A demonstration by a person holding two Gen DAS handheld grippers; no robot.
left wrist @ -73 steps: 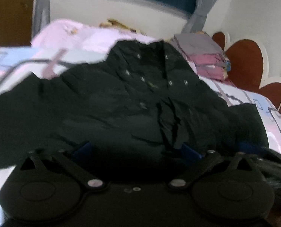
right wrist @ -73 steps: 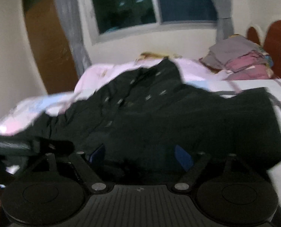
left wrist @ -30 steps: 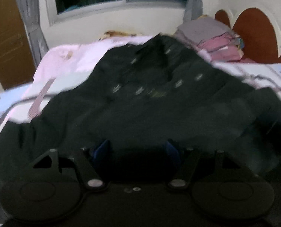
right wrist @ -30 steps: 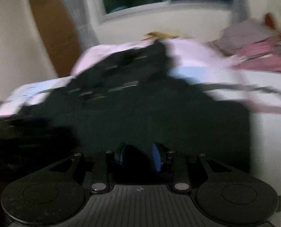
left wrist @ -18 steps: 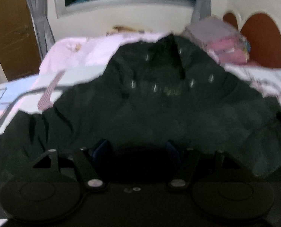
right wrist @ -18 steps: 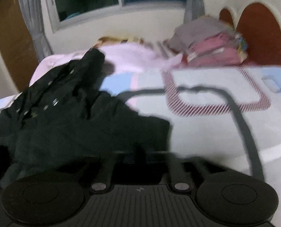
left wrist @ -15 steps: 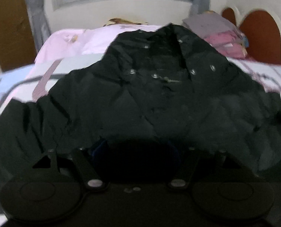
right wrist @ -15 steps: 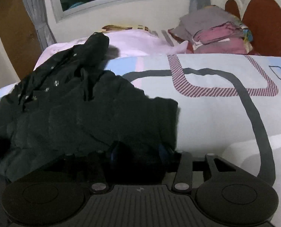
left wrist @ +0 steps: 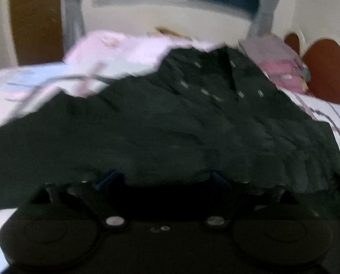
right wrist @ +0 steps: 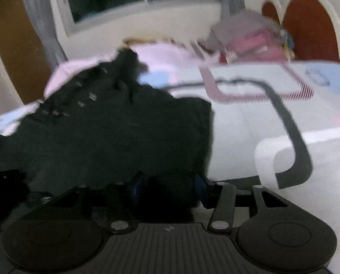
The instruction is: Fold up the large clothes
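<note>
A large black jacket with metal snaps lies spread on the bed, collar toward the window. In the left wrist view its near hem runs just past my left gripper, whose jaws are opening wide. The blue pads stand far apart and press on nothing. In the right wrist view the jacket fills the left half. Its near right corner lies between the jaws of my right gripper, which are opening too. The blue pads stand apart from the dark cloth. Both views are blurred.
The bed sheet with a road pattern is bare to the right of the jacket. A stack of folded clothes sits by the red headboard. A pink blanket lies at the far side under the window.
My right gripper went from shut to apart and swung toward the jacket's right corner. My left gripper's jaws widened and its view shifted sideways. The jacket now lies flatter.
</note>
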